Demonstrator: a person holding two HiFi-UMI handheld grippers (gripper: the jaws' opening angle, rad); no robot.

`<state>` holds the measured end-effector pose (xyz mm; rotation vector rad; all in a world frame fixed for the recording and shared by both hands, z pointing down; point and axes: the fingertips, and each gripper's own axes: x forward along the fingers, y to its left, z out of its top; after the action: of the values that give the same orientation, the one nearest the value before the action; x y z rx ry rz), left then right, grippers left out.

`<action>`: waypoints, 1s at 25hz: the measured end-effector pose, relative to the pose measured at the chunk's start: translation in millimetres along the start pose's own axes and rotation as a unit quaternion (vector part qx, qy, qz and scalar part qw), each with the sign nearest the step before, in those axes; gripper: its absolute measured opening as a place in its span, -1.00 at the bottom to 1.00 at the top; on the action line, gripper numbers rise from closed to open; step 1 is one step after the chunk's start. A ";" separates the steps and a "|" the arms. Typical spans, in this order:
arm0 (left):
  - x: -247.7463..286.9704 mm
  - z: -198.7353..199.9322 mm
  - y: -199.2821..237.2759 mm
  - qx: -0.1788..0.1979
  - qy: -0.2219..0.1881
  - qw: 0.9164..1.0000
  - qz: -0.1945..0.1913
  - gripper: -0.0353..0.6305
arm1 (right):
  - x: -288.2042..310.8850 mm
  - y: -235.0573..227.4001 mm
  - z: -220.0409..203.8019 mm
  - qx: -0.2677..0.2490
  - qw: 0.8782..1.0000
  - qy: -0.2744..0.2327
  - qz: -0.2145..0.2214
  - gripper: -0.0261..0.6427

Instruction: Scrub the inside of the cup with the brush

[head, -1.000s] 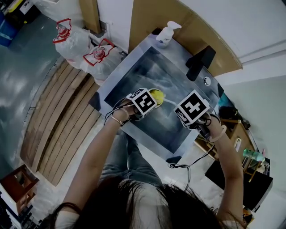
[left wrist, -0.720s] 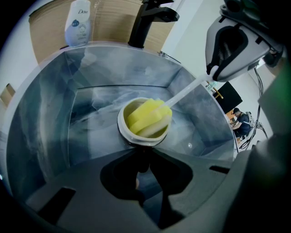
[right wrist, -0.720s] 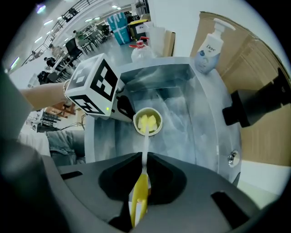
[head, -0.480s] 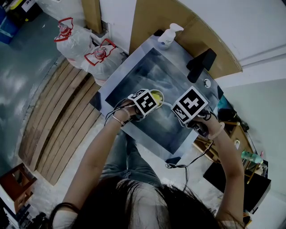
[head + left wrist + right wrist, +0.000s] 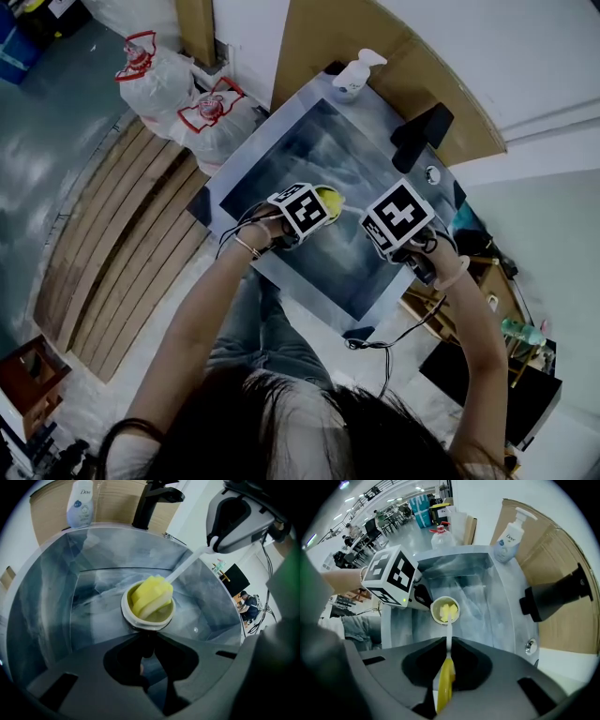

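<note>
The right claw (image 5: 449, 645) is clamped on the brush (image 5: 446, 686), whose yellow sponge is down inside the cup (image 5: 127, 613). The left claw (image 5: 146, 639) pinches the cup's near side, over the sink (image 5: 47, 602). Push too hard and the cup could twist free and drop. The bottle (image 5: 80, 503) reads "Dove".

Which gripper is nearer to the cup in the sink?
Left. The left gripper grips the cup itself; the right gripper is apart from it, holding the brush whose yellow head sits inside.
</note>
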<state>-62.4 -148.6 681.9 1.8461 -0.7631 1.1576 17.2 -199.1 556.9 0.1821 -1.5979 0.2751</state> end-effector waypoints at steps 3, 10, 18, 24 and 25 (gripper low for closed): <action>0.1 -0.5 -0.3 -0.001 0.000 1.000 0.000 -0.69 | 1.7 7.9 -3.9 -0.006 1.000 0.009 0.008 -0.78; 0.3 -0.9 -1.0 -0.001 0.000 1.000 0.000 -0.69 | 2.2 18.4 2.3 0.008 0.999 0.007 0.044 -0.77; 1.1 -0.2 0.0 0.000 -0.001 1.000 -0.002 -0.69 | -3.4 5.2 20.8 0.045 0.998 -0.013 0.050 -0.78; 1.3 0.7 -0.5 0.000 -0.003 1.000 -0.002 -0.69 | -5.5 -2.3 19.1 0.047 0.999 0.002 0.026 -0.78; 1.1 0.7 -0.3 0.000 -0.003 1.000 -0.002 -0.69 | -5.0 -1.9 17.1 0.045 0.999 0.007 0.022 -0.78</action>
<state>-61.4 -149.1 682.7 1.8519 -0.7631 1.1506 1.6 -206.1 551.6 0.2149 -1.5785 0.3813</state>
